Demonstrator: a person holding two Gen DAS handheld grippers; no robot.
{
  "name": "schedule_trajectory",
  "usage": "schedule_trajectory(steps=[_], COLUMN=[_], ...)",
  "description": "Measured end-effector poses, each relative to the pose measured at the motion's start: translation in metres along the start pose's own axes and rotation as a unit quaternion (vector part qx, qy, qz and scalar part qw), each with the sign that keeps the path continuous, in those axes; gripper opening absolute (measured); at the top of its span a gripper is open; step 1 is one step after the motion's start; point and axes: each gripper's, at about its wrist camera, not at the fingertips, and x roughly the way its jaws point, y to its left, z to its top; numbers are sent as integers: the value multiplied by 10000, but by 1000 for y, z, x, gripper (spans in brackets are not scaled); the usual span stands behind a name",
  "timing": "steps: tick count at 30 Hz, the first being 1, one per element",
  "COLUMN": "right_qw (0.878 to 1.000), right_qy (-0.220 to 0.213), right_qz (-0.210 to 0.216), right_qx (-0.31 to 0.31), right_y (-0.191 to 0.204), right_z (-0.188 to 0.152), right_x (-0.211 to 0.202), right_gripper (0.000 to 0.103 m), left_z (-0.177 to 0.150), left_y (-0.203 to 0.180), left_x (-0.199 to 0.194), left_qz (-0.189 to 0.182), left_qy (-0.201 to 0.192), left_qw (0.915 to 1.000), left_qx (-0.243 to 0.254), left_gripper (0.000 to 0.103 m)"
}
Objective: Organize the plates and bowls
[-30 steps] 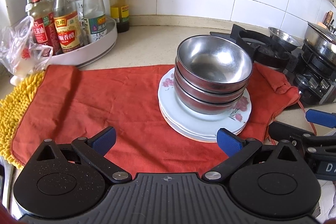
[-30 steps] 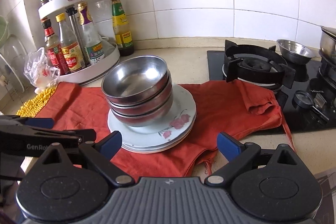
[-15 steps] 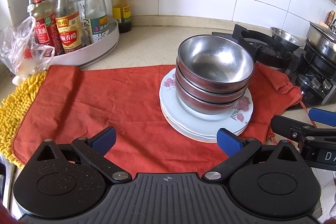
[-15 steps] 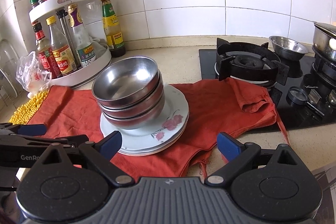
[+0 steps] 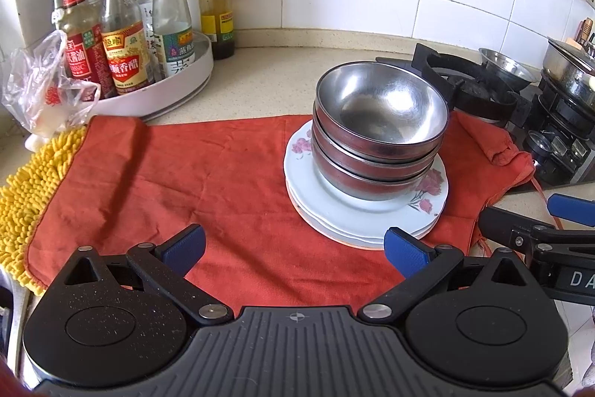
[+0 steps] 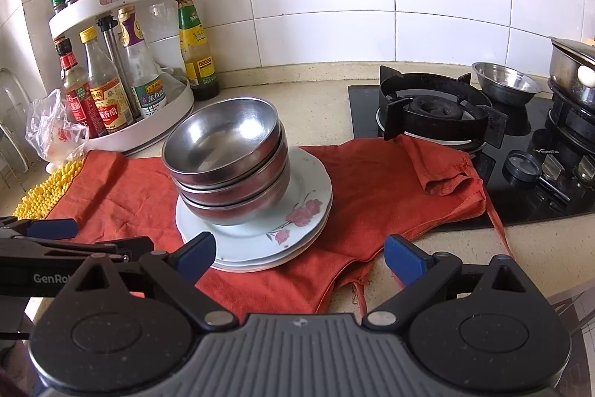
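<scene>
Because the counter (image 5: 282, 77) is hard, a red cloth (image 5: 208, 181) is spread ahead of both claws, likely as padding. On it, just beyond the left claw (image 5: 293, 246) and the right claw (image 6: 299, 255), floral plates (image 6: 297, 229) carry three nested steel bowls (image 6: 227, 166), biggest beneath. Both claws gape wide, empty.

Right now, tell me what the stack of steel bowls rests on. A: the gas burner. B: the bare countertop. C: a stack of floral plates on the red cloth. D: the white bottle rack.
C: the steel bowls sit nested on the floral plates, which lie on the red cloth.
</scene>
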Motion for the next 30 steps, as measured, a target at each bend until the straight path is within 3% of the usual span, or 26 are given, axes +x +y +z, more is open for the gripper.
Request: schedule_trajectory(steps=[30], right_qw=[10000], right_qy=[27], right_qz=[-66], right_qx=[25], right_y=[-3], right_z=[-3], right_x=[-1], right_gripper=[97], left_z=[-6], left_y=[-3], left_x=[-4], left_qz=[40], left_qy=[73], left_qw=[9999], left_qx=[-80], left_gripper=[103])
